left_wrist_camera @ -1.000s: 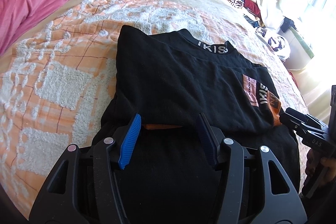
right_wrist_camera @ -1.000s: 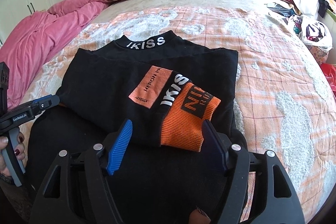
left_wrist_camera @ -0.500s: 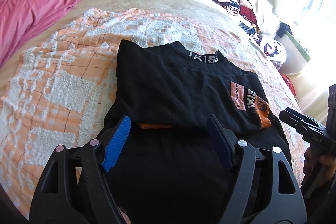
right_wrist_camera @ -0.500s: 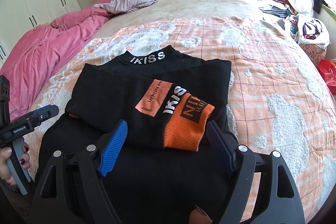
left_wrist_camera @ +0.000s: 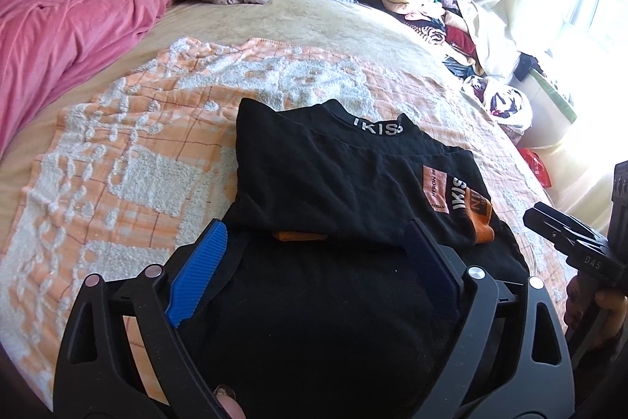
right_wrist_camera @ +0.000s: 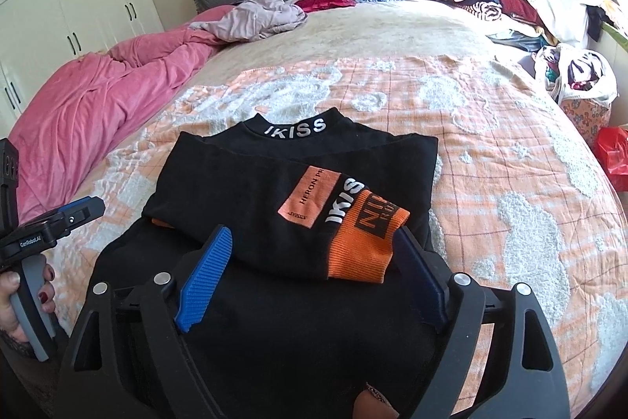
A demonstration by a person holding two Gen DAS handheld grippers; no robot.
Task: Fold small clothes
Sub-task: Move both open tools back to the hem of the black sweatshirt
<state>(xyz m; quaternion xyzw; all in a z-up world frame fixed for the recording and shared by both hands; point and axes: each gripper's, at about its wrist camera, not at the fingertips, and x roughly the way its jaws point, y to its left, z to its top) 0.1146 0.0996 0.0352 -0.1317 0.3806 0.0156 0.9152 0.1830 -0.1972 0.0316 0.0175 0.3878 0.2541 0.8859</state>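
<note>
Step in hand, by my reading: release after a fold, then set up the next one.

1. Nearest, lower part of black top (right_wrist_camera: 298,332) lies flat under both tools. Folded upper half sits further on, orange cuff (right_wrist_camera: 359,254) uppermost, collar w/ "IKISS" lettering (right_wrist_camera: 294,127) at far end, all on the orange-and-white blanket (right_wrist_camera: 490,144) on the bed.
2. Left gripper (left_wrist_camera: 314,269): jaws apart and opening, nothing btwn pads, clear of cloth.
3. Right gripper (right_wrist_camera: 314,277): jaws apart and opening, empty; cuff lies just ahead, not clamped.
4. To do it well: lift clear w/o snagging the cuff. Re-grip near hem at both corners, keep edges square, fold toward collar.
</note>
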